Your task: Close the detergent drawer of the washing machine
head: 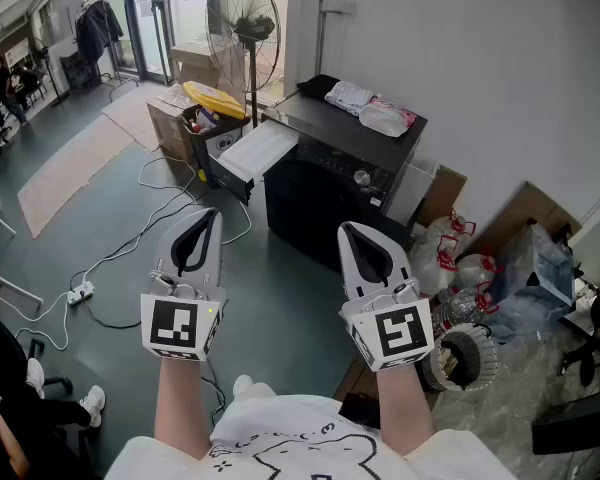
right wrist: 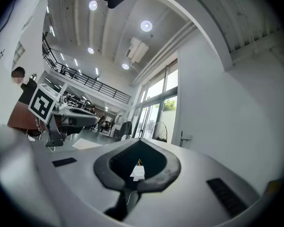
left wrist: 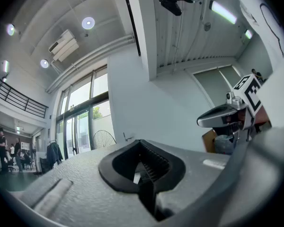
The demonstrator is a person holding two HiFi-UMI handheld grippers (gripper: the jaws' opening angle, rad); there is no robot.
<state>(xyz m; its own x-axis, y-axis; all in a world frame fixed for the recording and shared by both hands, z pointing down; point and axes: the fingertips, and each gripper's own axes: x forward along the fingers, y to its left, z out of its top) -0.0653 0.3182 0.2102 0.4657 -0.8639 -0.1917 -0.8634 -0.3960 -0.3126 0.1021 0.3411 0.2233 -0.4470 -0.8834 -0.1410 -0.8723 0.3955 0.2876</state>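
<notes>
At upper centre, the detergent drawer [head: 255, 153] stands open. Below it, apart, the left tool [head: 202, 224] and right tool [head: 365, 236] hover closed, empty.

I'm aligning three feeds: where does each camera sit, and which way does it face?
Head view: on the head, facing steeply down at the washing machine, detergent drawer out; forearms, left gripper, right gripper show.
Left gripper view: on that gripper, along its shut jaws, toward ceiling; right gripper at right.
Right gripper view: likewise, toward windows and ceiling; left gripper at left.
Both gripper views share the fan.
</notes>
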